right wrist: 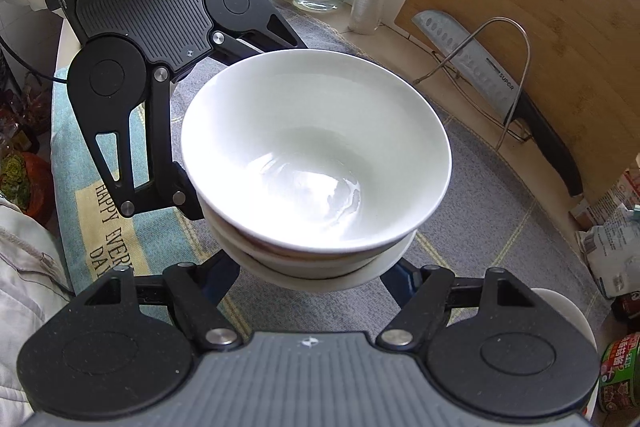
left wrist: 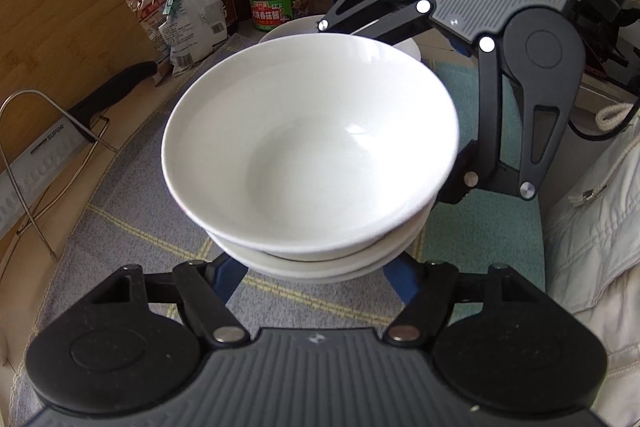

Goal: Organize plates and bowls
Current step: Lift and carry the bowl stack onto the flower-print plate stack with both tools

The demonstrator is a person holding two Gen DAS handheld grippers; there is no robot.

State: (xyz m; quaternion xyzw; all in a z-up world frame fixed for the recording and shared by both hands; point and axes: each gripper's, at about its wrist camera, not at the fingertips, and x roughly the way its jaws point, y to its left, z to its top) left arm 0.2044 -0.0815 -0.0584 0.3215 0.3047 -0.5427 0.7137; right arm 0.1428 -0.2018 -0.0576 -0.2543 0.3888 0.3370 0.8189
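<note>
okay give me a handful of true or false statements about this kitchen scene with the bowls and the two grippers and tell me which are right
1. The stack of white bowls is held between both grippers. True.
2. The top bowl holds soup. False: it is empty.
3. A knife rests on a wire rack against the wooden cutting board. True.
4. The green-lidded can sits inside the bowls. False: it stands behind them.
5. The stack rests on the cloth. False: it is lifted clear.
</note>
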